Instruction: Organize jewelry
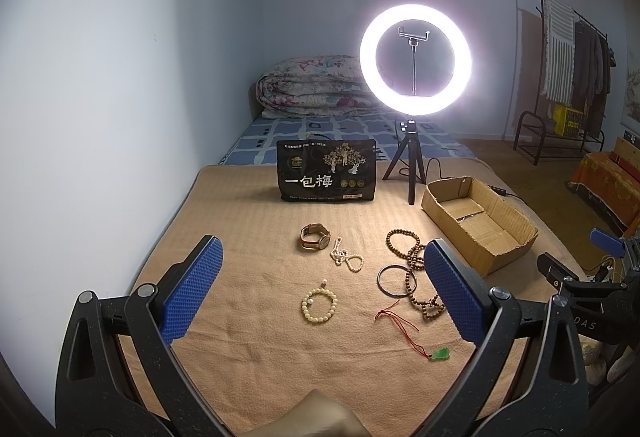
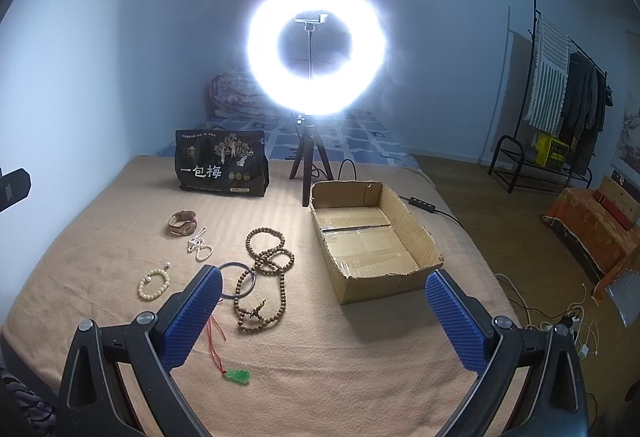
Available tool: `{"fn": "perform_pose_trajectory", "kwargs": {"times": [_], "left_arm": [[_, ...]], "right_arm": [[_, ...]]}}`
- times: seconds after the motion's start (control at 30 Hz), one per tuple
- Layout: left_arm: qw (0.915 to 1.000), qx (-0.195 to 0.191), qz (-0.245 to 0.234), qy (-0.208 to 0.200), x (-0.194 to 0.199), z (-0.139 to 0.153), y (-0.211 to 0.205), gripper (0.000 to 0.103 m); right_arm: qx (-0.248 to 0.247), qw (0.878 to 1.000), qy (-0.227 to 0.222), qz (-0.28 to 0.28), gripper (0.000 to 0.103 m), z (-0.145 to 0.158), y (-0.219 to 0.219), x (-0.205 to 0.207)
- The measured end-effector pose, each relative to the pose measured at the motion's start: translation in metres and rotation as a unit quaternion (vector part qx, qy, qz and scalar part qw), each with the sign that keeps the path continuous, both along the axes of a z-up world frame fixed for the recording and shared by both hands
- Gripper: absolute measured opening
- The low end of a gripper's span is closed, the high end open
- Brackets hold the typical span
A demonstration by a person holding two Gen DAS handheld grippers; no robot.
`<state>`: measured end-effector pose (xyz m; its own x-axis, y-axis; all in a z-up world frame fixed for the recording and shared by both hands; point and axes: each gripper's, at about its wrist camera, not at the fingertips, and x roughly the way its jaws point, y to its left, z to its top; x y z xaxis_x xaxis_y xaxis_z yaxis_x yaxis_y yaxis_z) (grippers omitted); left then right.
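Observation:
Jewelry lies loose on the tan blanket: a watch (image 1: 315, 237) (image 2: 183, 223), a small white bead string (image 1: 346, 258) (image 2: 200, 245), a cream bead bracelet (image 1: 319, 306) (image 2: 154, 284), a dark bangle (image 1: 394, 279) (image 2: 240, 279), a long brown bead strand (image 1: 416, 273) (image 2: 266, 277) and a green pendant on red cord (image 1: 439, 354) (image 2: 237, 376). An open cardboard box (image 1: 478, 221) (image 2: 372, 237) stands to their right. My left gripper (image 1: 322, 269) is open above the jewelry. My right gripper (image 2: 324, 297) is open, near the box front.
A lit ring light on a tripod (image 1: 414, 61) (image 2: 316, 49) and a black snack bag (image 1: 326, 171) (image 2: 222, 163) stand behind the jewelry. A folded quilt (image 1: 312, 85) lies at the far end. A clothes rack (image 2: 560, 97) and floor cables (image 2: 560, 321) are at right.

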<state>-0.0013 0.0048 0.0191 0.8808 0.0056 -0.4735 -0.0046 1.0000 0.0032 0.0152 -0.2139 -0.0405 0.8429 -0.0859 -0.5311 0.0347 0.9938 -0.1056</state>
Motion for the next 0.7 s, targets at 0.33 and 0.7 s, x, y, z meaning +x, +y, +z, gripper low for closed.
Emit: {"fn": "perform_pose_trajectory", "kwargs": {"times": [0.33,0.7], "left_arm": [[1.0,0.0,0.0,-0.001,-0.0004,-0.0007,-0.0005,0.102],[1.0,0.001,0.0,0.0,-0.0002,-0.0012,-0.0005,0.102]], "right_arm": [[0.002,1.0,0.001,0.001,0.103,-0.0009,0.0001,-0.0001],[0.003,1.0,0.005,0.003,0.103,-0.0022,0.0009,0.0011]]}}
